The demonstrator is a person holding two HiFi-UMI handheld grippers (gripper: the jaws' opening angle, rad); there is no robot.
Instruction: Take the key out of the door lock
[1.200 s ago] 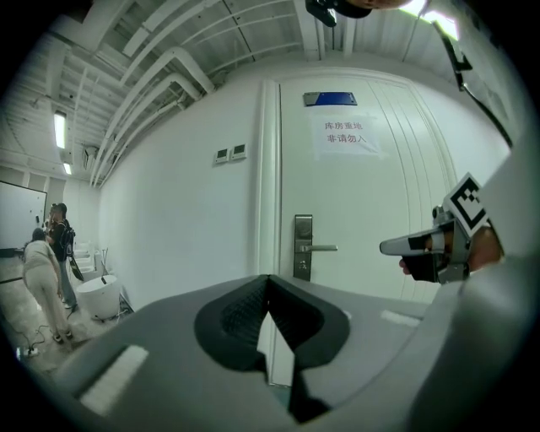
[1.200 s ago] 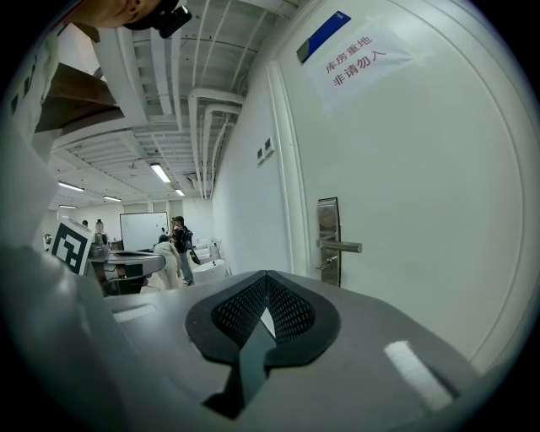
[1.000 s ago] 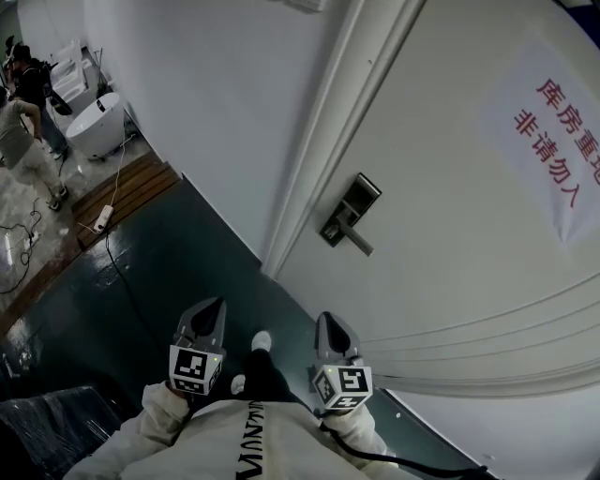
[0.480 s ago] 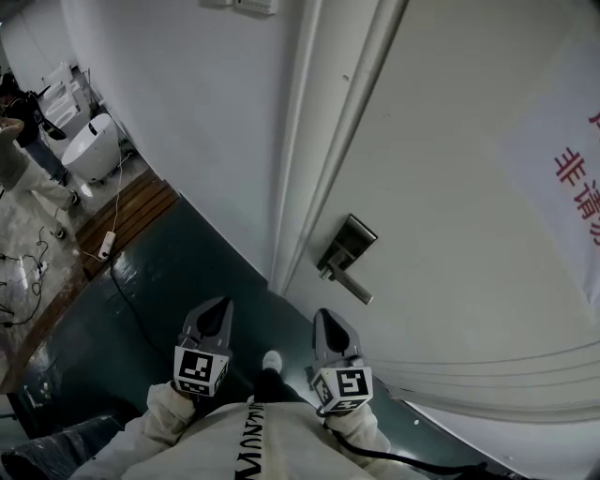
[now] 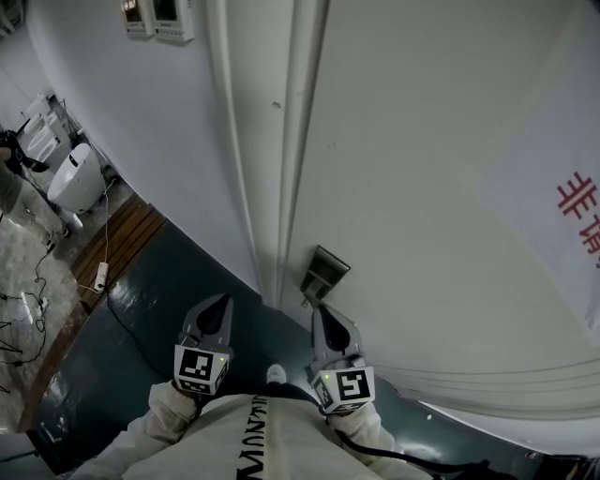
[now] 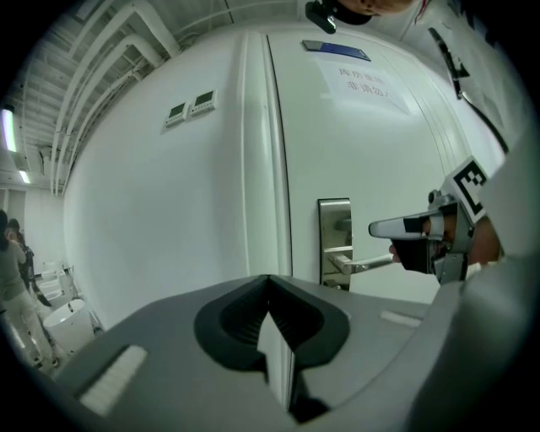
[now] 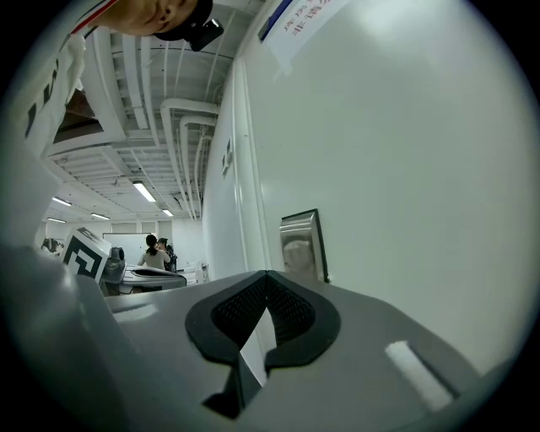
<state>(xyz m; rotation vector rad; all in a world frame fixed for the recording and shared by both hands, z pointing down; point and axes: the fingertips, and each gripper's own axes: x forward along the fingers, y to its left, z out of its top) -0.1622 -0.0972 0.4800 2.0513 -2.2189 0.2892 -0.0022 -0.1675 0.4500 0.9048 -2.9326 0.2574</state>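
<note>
A metal lock plate (image 5: 324, 272) with a lever handle (image 6: 361, 265) sits on the white door (image 5: 422, 187), close to the door frame. No key can be made out on it in any view. My right gripper (image 5: 324, 314) is shut and empty, its tip just below the plate in the head view. It points at the plate (image 7: 304, 245) from a short distance. My left gripper (image 5: 218, 306) is shut and empty too, and points at the frame left of the plate (image 6: 334, 240). The right gripper (image 6: 405, 226) shows beside the handle in the left gripper view.
The door frame (image 5: 291, 141) runs up left of the lock, with white wall and two wall switches (image 5: 155, 19) beyond. A paper notice (image 5: 562, 187) with red characters hangs on the door. A white toilet (image 5: 70, 178), wooden platform (image 5: 117, 244) and cables lie far left.
Both grippers have come nearer to the door. In the head view the lock plate has slid down and left until it sits just above the right gripper's tip. Both stay shut.
</note>
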